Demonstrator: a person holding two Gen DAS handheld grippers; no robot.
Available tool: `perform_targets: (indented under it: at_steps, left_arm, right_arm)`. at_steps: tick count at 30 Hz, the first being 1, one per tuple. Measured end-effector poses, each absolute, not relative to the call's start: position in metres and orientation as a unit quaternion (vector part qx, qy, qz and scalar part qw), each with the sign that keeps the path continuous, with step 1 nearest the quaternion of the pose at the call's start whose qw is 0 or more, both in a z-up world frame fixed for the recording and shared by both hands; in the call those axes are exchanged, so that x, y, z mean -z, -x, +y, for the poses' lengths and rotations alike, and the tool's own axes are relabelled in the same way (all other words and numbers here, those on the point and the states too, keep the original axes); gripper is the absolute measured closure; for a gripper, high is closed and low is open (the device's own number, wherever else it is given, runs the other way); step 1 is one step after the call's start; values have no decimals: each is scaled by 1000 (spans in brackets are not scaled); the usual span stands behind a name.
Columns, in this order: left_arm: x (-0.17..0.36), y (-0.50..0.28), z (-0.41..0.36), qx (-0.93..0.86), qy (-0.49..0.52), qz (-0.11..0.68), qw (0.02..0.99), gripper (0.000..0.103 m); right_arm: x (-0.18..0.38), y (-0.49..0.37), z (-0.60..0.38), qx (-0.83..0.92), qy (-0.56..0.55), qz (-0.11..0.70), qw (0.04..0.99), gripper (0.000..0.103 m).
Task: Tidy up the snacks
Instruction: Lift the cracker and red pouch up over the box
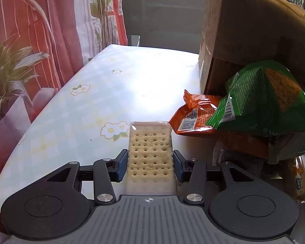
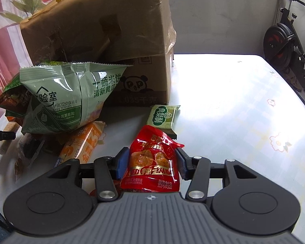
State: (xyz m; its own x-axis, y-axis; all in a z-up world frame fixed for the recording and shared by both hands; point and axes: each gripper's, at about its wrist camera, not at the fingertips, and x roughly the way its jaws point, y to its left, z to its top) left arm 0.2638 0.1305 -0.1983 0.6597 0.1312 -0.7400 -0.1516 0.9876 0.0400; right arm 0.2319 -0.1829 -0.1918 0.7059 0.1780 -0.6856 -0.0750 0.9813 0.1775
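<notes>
Left wrist view: my left gripper pinches a clear-wrapped cracker pack, flat and dotted with holes, its far end over the floral tablecloth. Right of it lie crinkled orange and green bags against a cardboard box. Only the right wrist view shows my right gripper clamped on a glossy red pouch, a small green packet just beyond.

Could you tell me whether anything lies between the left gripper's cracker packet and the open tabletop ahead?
Nothing visible does. The clear-wrapped rectangular cracker packet sits between the jaws, and bare floral tablecloth stretches ahead; the orange foil packet lies off to the right.
</notes>
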Motion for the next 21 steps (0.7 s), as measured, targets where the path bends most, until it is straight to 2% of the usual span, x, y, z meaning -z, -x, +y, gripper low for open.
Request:
perform_targets:
  at_steps: [11, 21]
  left_arm:
    - [120, -253, 139, -100, 31, 314, 944, 54]
    - [44, -283, 95, -37, 2, 234, 972, 54]
  right_arm:
    - [130, -228, -190, -86, -56, 276, 956, 52]
    - [64, -254, -190, -114, -37, 179, 977, 52]
